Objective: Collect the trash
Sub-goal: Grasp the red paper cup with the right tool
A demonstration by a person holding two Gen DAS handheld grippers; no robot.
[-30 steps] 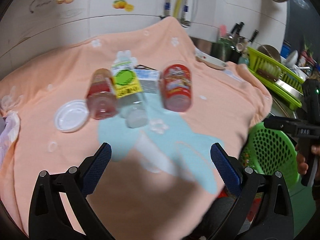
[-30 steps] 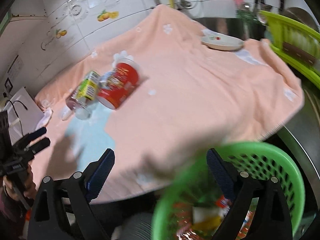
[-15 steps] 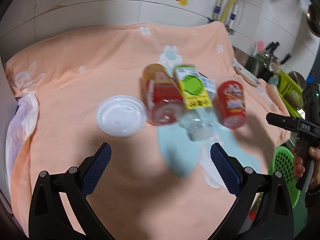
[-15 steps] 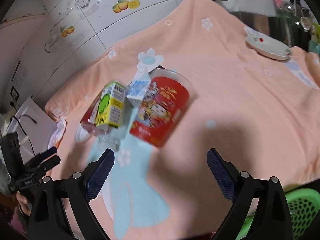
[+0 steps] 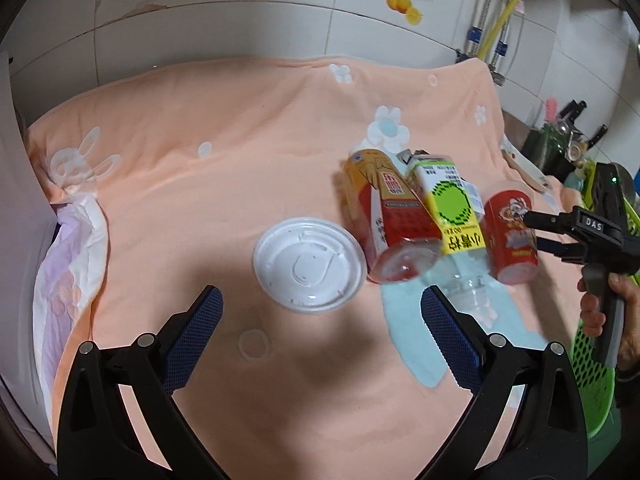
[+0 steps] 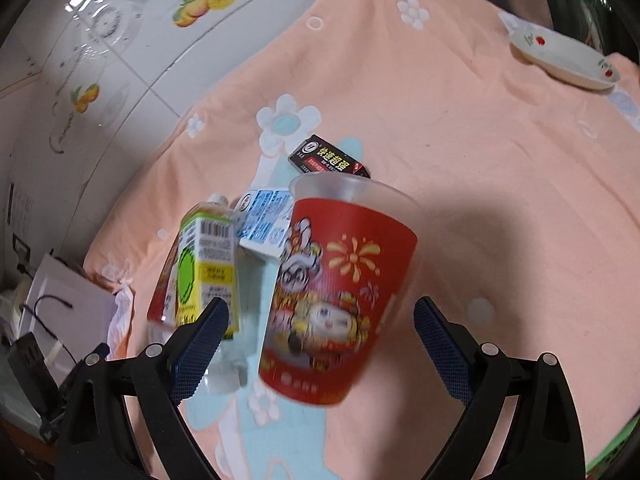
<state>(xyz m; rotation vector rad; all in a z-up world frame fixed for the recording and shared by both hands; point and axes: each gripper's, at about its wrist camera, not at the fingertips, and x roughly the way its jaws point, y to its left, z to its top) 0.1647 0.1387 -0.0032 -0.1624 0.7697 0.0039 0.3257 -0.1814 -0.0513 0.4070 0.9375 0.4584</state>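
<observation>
A red printed plastic cup lies on its side on the peach cloth, between and just ahead of my open right gripper's fingers. Beside it lie a bottle with a yellow-green label, a small blue-white carton and a black packet. In the left wrist view my open left gripper hovers just before a white round lid. Right of the lid lie a red-yellow labelled bottle, the yellow-green bottle and the red cup. The right gripper shows beside the cup.
A green plastic basket sits below the table's right edge. A white dish lies at the far right of the cloth. A white-pink crumpled bag lies at the left edge. Tiled wall and pipes stand behind.
My right gripper has moved from over the green basket to the red cup, which now sits between its fingers. My left gripper has swung left and closer, toward the white lid.
</observation>
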